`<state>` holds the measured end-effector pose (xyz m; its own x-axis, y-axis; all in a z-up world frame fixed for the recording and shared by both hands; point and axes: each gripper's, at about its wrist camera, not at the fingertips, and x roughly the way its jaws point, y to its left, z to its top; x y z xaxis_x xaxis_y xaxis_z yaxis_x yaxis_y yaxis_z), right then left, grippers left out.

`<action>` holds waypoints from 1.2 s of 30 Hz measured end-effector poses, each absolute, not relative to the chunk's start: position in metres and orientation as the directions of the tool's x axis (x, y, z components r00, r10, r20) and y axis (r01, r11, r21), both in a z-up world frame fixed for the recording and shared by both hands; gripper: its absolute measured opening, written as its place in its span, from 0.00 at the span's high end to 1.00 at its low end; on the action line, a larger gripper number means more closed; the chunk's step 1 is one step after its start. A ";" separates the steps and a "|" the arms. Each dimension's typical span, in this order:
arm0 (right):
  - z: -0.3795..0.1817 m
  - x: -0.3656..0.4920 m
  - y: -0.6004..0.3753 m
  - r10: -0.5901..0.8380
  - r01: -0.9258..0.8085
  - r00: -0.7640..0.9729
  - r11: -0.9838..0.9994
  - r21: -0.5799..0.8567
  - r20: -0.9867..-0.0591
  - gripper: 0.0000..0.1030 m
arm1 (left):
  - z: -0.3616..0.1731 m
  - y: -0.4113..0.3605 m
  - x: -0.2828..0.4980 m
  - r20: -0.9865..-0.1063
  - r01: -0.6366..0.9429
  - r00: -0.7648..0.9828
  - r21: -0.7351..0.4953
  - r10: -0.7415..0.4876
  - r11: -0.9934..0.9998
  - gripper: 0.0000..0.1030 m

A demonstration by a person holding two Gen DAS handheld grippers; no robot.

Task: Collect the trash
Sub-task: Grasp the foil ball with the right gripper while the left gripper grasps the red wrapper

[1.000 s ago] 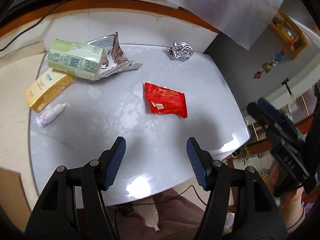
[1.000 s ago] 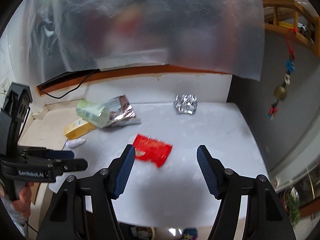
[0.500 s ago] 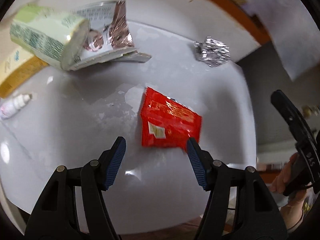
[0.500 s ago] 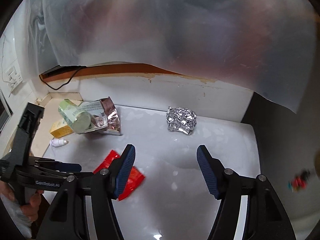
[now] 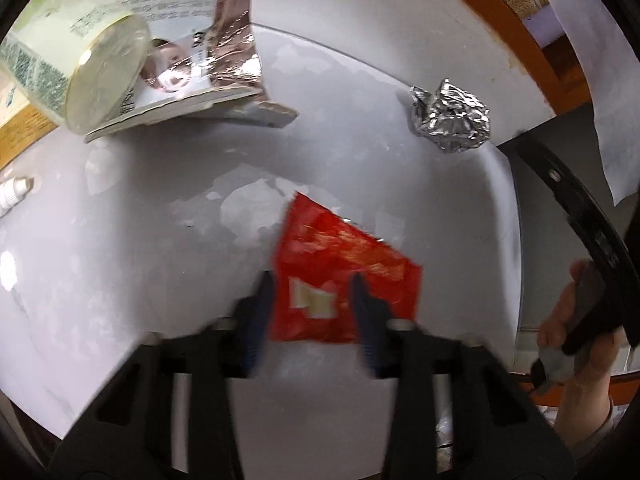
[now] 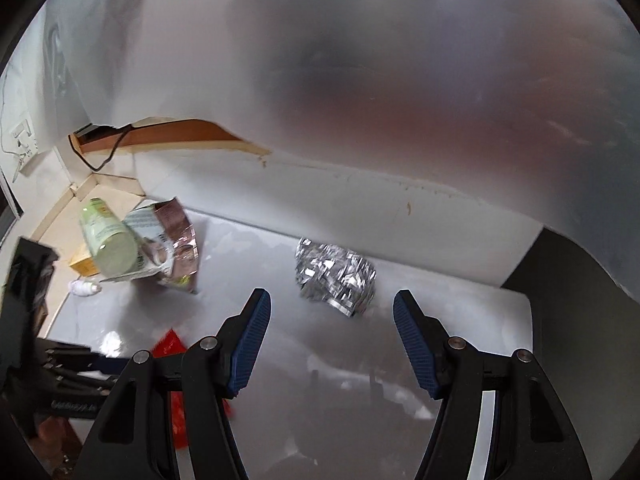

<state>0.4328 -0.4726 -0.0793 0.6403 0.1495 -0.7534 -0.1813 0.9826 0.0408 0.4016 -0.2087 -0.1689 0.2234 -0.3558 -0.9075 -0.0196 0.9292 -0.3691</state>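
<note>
A red snack wrapper (image 5: 344,264) lies flat on the white table (image 5: 120,280). My left gripper (image 5: 310,304) points down at it. Its jaws are closing, and the wrapper's near edge lies between the blurred blue pads, still uncrumpled. A crumpled ball of foil (image 6: 334,276) sits further back, near the table's right rear corner. My right gripper (image 6: 332,340) hovers open just in front of it, with nothing between its fingers. In the right wrist view a corner of the red wrapper (image 6: 170,346) shows at the lower left.
At the back left lie a pale green can (image 5: 76,76) on its side, a torn silver and pink bag (image 5: 208,52), a yellow box (image 5: 20,136) and a small white bottle (image 5: 12,192). A translucent plastic sheet (image 6: 360,80) hangs behind the table.
My left gripper came down over the red wrapper and its jaws narrowed around the near edge. My right gripper swung to the right and lower, and now faces the foil ball.
</note>
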 end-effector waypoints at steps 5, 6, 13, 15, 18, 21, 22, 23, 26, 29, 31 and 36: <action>-0.096 0.456 -0.469 0.132 -0.199 0.645 0.980 0.002 -0.753 0.36 | -0.152 -0.217 0.399 -0.889 -0.006 0.295 -0.368 -0.350 0.930 1.00; -0.100 0.460 -0.468 0.131 -0.203 0.642 0.979 -0.003 -0.755 0.36 | -0.145 -0.217 0.399 -0.879 -0.002 0.320 -0.373 -0.353 0.928 1.00; -0.124 0.478 -0.460 0.123 -0.247 0.630 0.968 -0.048 -0.767 0.36 | -0.110 -0.210 0.402 -0.845 -0.004 0.394 -0.395 -0.361 0.919 1.00; -0.130 0.481 -0.457 0.134 -0.275 0.630 0.960 -0.058 -0.765 0.36 | -0.111 -0.209 0.404 -0.848 -0.008 0.373 -0.408 -0.376 0.913 1.00; -0.138 0.483 -0.453 0.131 -0.295 0.624 0.952 -0.077 -0.771 0.36 | -0.118 -0.206 0.396 -0.859 -0.022 0.347 -0.408 -0.376 0.913 1.00; -0.148 0.484 -0.451 0.139 -0.304 0.615 0.950 -0.070 -0.776 0.44 | -0.132 -0.203 0.396 -0.865 -0.048 0.303 -0.434 -0.401 0.900 1.00; -0.149 0.483 -0.451 0.144 -0.307 0.613 0.949 -0.066 -0.777 0.55 | -0.137 -0.204 0.395 -0.867 -0.056 0.284 -0.442 -0.410 0.895 1.00; -0.151 0.484 -0.451 0.147 -0.310 0.607 0.949 -0.063 -0.781 0.63 | -0.140 -0.204 0.394 -0.869 -0.064 0.267 -0.447 -0.416 0.892 1.00; -0.153 0.482 -0.449 0.158 -0.319 0.603 0.946 -0.055 -0.782 0.66 | -0.153 -0.206 0.390 -0.878 -0.071 0.234 -0.444 -0.418 0.893 1.00; -0.151 0.473 -0.447 0.180 -0.333 0.609 0.942 -0.043 -0.773 0.72 | -0.160 -0.206 0.385 -0.877 -0.086 0.211 -0.457 -0.432 0.885 0.95; -0.147 0.467 -0.445 0.192 -0.340 0.613 0.940 -0.037 -0.767 0.72 | -0.165 -0.206 0.382 -0.869 -0.098 0.203 -0.477 -0.452 0.873 0.78; -0.142 0.445 -0.436 0.242 -0.361 0.603 0.932 0.010 -0.760 0.72 | -0.168 -0.209 0.374 -0.850 -0.105 0.219 -0.509 -0.480 0.854 0.61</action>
<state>0.4449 -0.4363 -0.1422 0.6029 0.2420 -0.7602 -0.3612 0.9324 0.0104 0.3741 -0.2092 -0.1683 0.2187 -0.4797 -0.8498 -0.1051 0.8542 -0.5092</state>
